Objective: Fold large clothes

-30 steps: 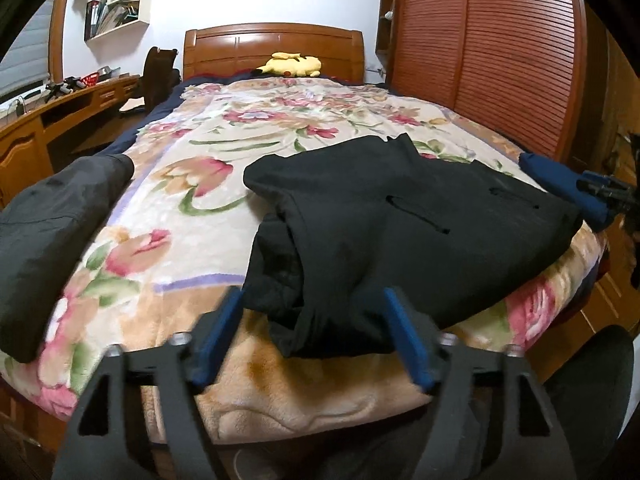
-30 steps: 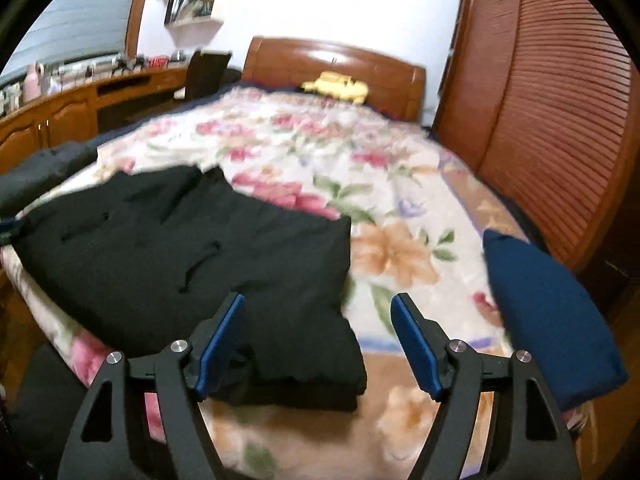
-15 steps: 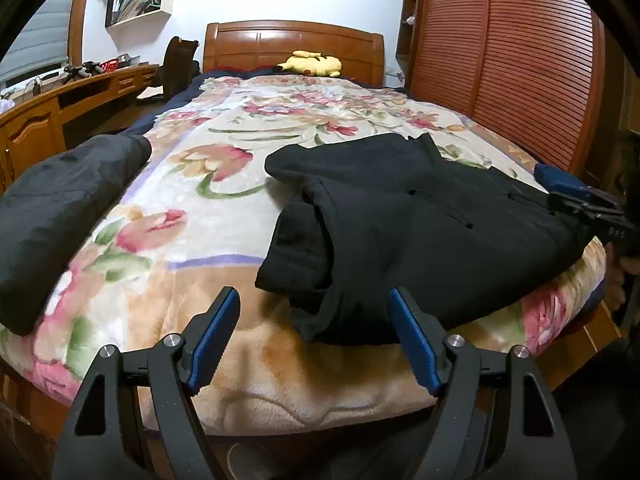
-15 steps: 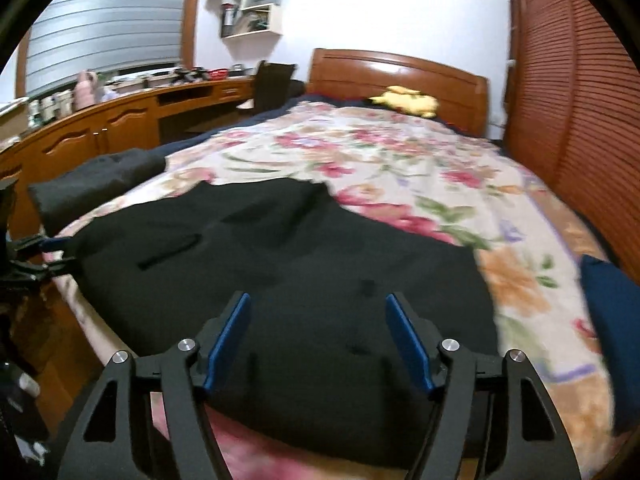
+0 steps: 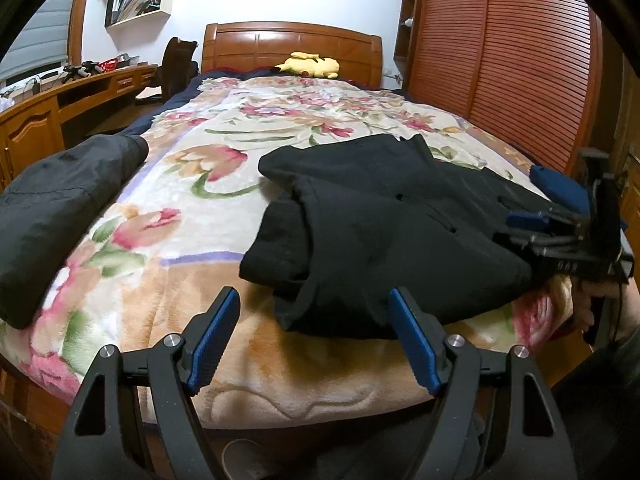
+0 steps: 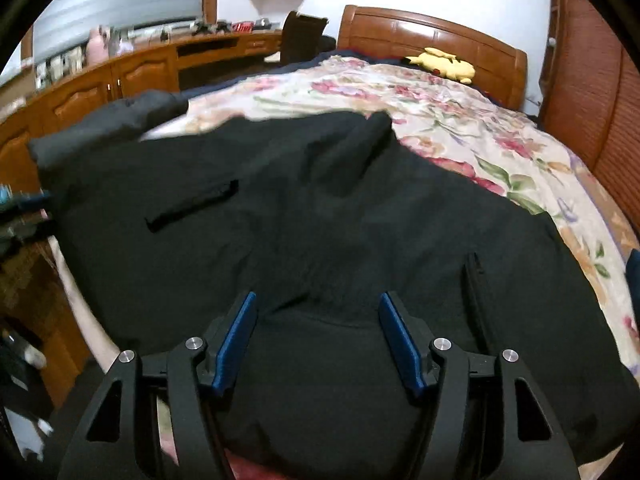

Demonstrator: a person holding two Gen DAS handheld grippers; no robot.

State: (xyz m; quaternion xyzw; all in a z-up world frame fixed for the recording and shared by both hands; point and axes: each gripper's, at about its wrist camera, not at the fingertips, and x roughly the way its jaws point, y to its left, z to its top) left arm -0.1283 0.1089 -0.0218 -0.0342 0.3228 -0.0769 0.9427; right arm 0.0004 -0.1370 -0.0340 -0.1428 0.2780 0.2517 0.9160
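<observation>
The black garment (image 5: 384, 232) lies part-folded by the bed's (image 5: 280, 376) foot edge. The right gripper (image 6: 316, 336), jaws just narrowing astride its hem, seemingly not yet pinching, readies a fold; the left gripper (image 5: 314, 336) waits wide, empty.

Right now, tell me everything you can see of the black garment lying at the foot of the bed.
The black garment is a large, matte, soft-looking piece, partly folded, lying flat on the floral blanket at the foot end, one layer doubled over another along its left side. Slit pockets show on top. Its near edge hangs slightly over the bed's end. The right gripper hovers over its near hem with its jaws, which have just been closing, not yet pressing on the cloth. The left gripper is open, just short of the garment.
</observation>
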